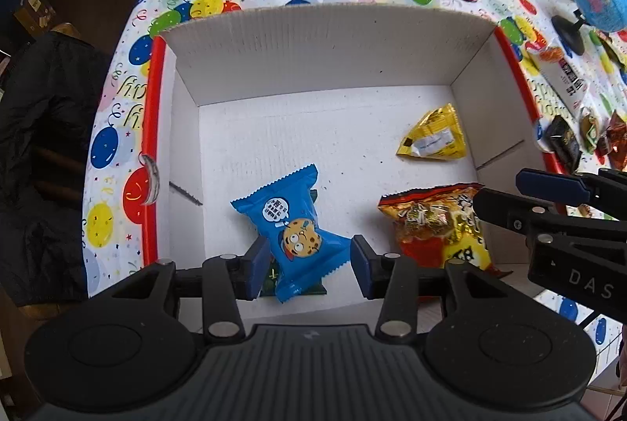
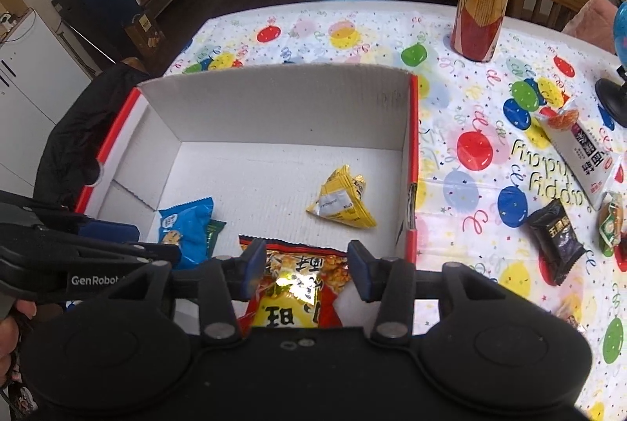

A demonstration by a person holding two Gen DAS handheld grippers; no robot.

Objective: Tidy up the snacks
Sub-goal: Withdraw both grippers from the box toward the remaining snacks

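your white cardboard box (image 1: pixel 313 48) sits on the balloon tablecloth (image 2: pixel 470 146). inside lie the red-orange snack bag (image 1: pixel 435 225), blue cookie packet (image 1: pixel 294 225) and yellow triangular pouch (image 1: pixel 433 138). your left gripper (image 1: pixel 309 266) straddles the cookie packet, pads off it; your right gripper (image 2: pixel 301 270) hangs parted over the red-orange bag.

In the box (image 1: pixel 325 48) before you, the cookie packet (image 1: pixel 292 231) lies at six o'clock. The chip bag (image 1: pixel 435 225) lies at four, the triangular packet (image 1: pixel 435 138) at two.
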